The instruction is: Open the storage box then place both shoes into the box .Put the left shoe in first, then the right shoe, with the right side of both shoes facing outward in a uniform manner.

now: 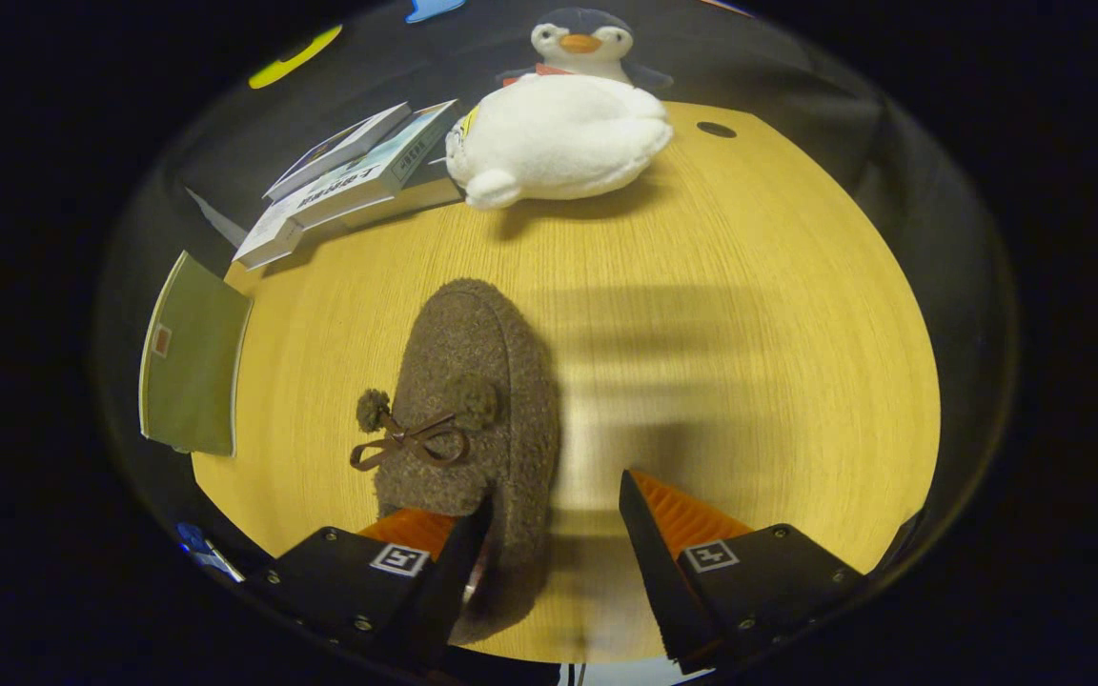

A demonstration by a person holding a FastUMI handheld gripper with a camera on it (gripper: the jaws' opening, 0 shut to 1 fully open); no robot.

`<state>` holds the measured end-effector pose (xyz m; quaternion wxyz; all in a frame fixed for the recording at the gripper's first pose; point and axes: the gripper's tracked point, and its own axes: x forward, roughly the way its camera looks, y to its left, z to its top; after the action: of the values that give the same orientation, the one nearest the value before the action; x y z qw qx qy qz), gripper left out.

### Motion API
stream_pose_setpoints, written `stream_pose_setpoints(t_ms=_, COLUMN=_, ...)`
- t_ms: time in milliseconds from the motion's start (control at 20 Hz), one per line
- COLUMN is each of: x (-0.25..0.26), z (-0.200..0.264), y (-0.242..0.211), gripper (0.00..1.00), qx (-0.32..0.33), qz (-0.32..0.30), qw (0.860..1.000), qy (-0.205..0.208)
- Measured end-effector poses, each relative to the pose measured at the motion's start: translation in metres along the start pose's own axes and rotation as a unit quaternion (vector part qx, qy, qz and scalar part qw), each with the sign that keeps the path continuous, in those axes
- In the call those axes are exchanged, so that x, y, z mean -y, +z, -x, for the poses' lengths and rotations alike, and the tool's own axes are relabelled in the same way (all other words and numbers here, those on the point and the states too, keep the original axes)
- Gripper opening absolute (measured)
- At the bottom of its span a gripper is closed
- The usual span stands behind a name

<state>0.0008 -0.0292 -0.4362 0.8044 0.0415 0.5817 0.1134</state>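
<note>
Gripper [554, 519] fingers spread wide, nothing clamped. Left finger [458, 562] sits against the heel end of a brown fuzzy slipper [473, 381]; whether it touches the fleece or sits inside the opening is hard to tell, since the finger covers that part. Right finger [649, 553] is apart from the slipper, over bare table.

Slipper lies on the wooden table [749, 333], toe pointing away from the fingers, heel end partly hidden behind the left finger and cut off low down. Brown lace bow with two pom-poms [416, 429] on the vamp. Cannot tell if it is the left or right shoe.

Beyond the slipper: white plush toy [559, 138] lying on the table, with a penguin plush [582, 43] just behind it, its lower body hidden by the white one. Beside them, to the left, a stack of books [349, 176], slanted; cover print is there but too small and blurred to make out. The lowest book is mostly covered by those above.

Left of the slipper, at the table edge, a green flat booklet [192, 367] with a small reddish mark, unreadable, overhanging the edge.

Dark round hole [716, 130] in the tabletop near the far edge. Square fiducial markers [401, 560] on both finger mounts.
</note>
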Motion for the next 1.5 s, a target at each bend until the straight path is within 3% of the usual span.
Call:
stream_pose_setpoints(t_ms=50, x=-0.008, z=-0.001, y=0.004, gripper=0.59, qx=0.005, qz=-0.001, qw=1.000, qy=0.017)
stream_pose_setpoints(t_ms=150, x=-0.002, z=-0.002, y=0.006, gripper=0.13, qx=0.011, qz=-0.006, qw=1.000, qy=-0.007)
stream_pose_setpoints(t_ms=200, x=-0.004, z=0.001, y=0.002, gripper=0.04, qx=0.008, qz=-0.017, qw=1.000, qy=-0.009)
stream_pose_setpoints(t_ms=300, x=-0.011, z=0.007, y=0.002, gripper=0.00, qx=0.015, qz=-0.039, qw=0.999, qy=0.005)
stream_pose_setpoints(t_ms=950, x=-0.067, z=0.092, y=0.037, gripper=0.00, qx=0.059, qz=-0.058, qw=0.997, qy=0.007)
stream_pose_setpoints(t_ms=1500, x=-0.175, z=0.137, y=0.085, gripper=0.00, qx=0.088, qz=0.018, qw=0.995, qy=0.045)
